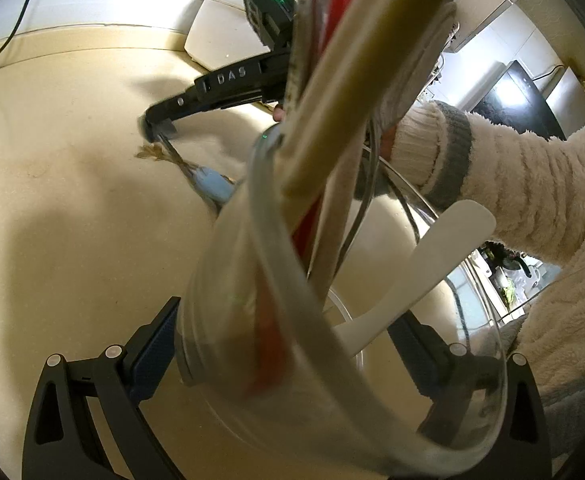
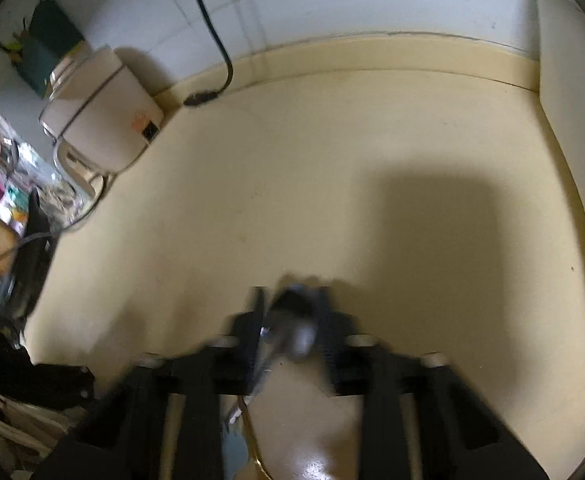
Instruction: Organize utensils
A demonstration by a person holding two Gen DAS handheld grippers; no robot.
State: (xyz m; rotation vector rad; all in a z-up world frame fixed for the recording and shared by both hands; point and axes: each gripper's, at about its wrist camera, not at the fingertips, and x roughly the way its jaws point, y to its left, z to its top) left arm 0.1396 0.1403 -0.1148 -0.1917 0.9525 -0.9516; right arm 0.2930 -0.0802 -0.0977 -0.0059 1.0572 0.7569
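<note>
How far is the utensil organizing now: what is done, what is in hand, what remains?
Done: several utensils stand in the glass jar, held by the left gripper. In hand: the right gripper has shut on the blue-handled utensil on the counter. Left: lifting it into the jar.

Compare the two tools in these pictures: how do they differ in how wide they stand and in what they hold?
The left tool stands wide, its pads on either side of a clear glass jar full of utensils; the right tool is pinched nearly shut on the thin end of a blue-handled utensil. The left tool holds its load above the countertop; the right tool's tips are down near that surface. Both are black, two-fingered and hand-held.
</note>
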